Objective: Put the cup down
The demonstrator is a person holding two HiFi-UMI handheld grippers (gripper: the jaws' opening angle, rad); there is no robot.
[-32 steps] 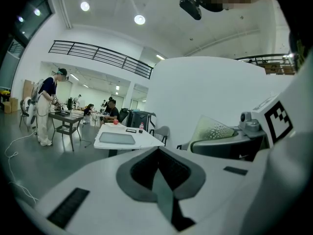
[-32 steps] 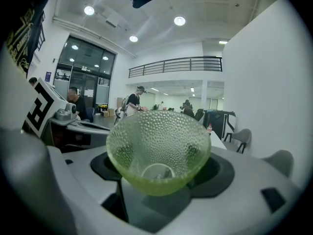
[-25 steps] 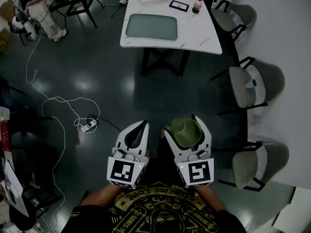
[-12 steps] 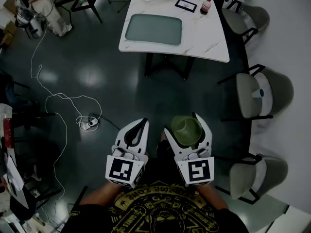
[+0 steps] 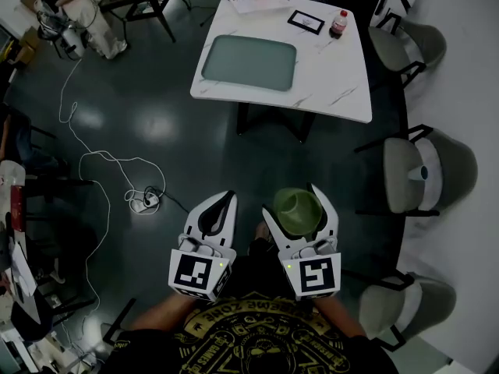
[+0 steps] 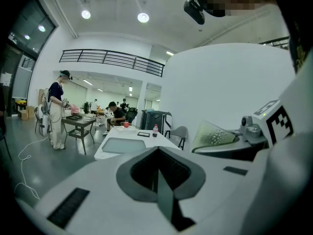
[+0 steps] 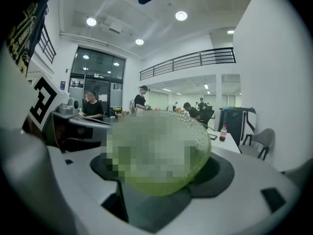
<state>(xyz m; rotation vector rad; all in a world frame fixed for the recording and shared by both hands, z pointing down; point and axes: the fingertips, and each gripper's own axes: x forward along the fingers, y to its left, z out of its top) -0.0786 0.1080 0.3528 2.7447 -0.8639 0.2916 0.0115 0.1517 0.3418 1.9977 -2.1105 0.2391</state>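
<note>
The green cup [image 5: 298,211] sits gripped between the jaws of the right tool [image 5: 291,202], up in the air over the dark floor [image 5: 156,123] — well apart from the white desk [image 5: 335,76] ahead. Just beside it, the left tool [image 5: 224,202] is clenched on nothing. The desk carries 1 grey tray [image 5: 249,62] and 1 bottle [image 5: 338,23].

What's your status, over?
Right gripper shut on cup. Left gripper shut, empty. Table ahead, not reached; chairs at right.

A white table [image 5: 335,76] stands on dark glossy floor [image 5: 156,123]; grey chairs [image 5: 401,176] line a white wall [image 5: 468,92].
</note>
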